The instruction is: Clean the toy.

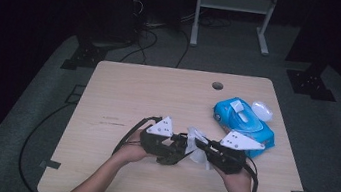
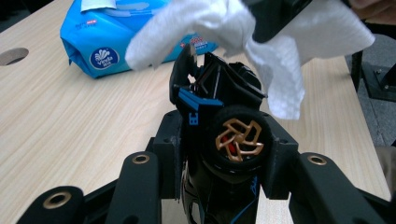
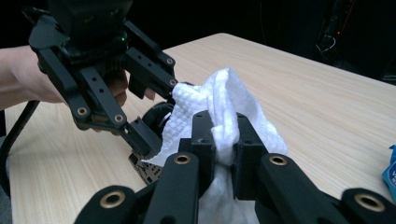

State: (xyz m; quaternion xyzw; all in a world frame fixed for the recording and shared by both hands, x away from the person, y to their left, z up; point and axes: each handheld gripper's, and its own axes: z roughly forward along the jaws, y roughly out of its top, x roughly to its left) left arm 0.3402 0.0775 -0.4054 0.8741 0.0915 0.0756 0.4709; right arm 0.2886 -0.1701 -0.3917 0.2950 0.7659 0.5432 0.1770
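Note:
My left gripper (image 2: 224,154) is shut on a black toy car (image 2: 233,140) with blue trim and a gold-spoked wheel, held just above the table's near middle. My right gripper (image 3: 224,140) is shut on a white wipe (image 3: 229,93), and the wipe lies against the car's far end. In the high view the left gripper (image 1: 176,150) and right gripper (image 1: 200,149) meet tip to tip, with the wipe (image 1: 196,142) bunched between them. In the right gripper view the left gripper (image 3: 159,112) straddles the car (image 3: 154,116), which the wipe partly covers.
A blue pack of wipes (image 1: 245,124) lies at the table's right with its white lid (image 1: 262,110) flipped open. A cable hole (image 1: 217,86) sits near the table's (image 1: 123,94) far edge. Cables trail off the left side.

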